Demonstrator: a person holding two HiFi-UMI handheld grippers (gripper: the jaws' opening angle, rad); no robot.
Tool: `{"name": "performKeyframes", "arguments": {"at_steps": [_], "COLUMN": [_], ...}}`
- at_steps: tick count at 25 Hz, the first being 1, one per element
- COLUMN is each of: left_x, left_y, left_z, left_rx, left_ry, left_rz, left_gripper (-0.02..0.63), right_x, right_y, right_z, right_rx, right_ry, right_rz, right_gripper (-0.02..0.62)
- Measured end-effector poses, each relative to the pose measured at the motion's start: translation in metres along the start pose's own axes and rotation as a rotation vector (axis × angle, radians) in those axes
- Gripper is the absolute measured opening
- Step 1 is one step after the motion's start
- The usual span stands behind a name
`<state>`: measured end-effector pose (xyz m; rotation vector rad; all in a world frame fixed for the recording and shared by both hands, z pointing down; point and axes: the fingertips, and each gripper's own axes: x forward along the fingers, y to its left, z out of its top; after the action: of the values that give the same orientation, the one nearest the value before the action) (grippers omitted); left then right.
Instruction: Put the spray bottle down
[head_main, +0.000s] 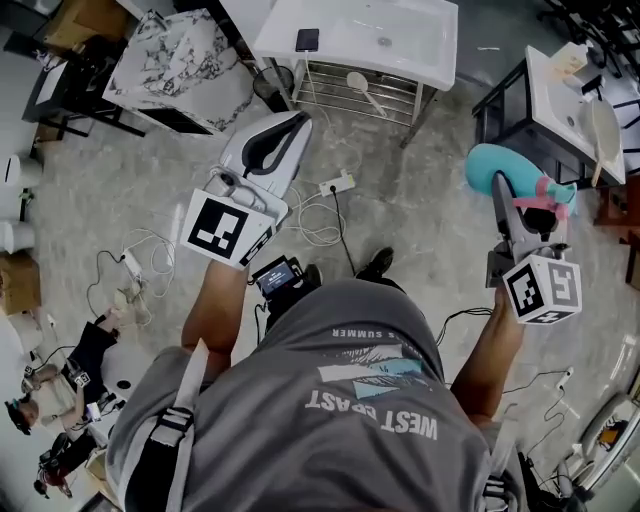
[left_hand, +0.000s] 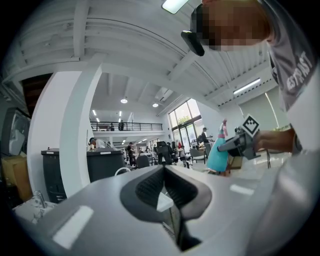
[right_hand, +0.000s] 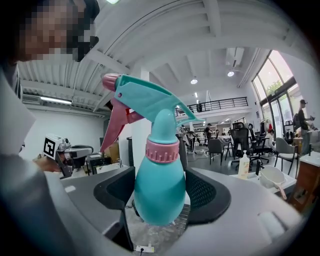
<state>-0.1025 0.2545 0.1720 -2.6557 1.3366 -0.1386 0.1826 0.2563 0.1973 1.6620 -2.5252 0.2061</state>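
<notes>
Overhead, right hand-held gripper (head_main: 520, 210) hides spray bottle (head_main: 490, 165) mid.

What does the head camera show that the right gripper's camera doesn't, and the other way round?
Only the head view: the white sink with a phone on it, and a power strip on the floor. Only the right gripper view: office chairs and a balcony railing far off. Both: the teal spray bottle clamped in the right gripper, and the left gripper.
</notes>
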Motion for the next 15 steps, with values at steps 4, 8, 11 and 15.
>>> {"name": "performKeyframes", "arguments": {"at_steps": [4,8,11,15], "left_x": [0.032,0.059,0.073,0.09], "left_y": [-0.014,-0.027,-0.04,-0.051], "left_z": [0.002,0.005,0.007,0.012], "left_rx": [0.008,0.019,0.026,0.03], "left_ry": [0.015,0.029,0.043,0.034], "left_rz": [0.011,0.029,0.038,0.042], "left_gripper": [0.003,0.003,0.003,0.003], "right_x": [0.011,0.019,0.023,0.027], "right_y": [-0.035,-0.064,-0.08,-0.097], "right_z": [0.001,0.001,0.001,0.004], "right_rx": [0.009,0.019,0.023,0.019], "right_ry": [-0.002,-0.003,-0.007,-0.008], "right_rz": [0.024,0.052,0.075,0.093], "right_gripper": [0.321,0.321,0.321,0.321]}}
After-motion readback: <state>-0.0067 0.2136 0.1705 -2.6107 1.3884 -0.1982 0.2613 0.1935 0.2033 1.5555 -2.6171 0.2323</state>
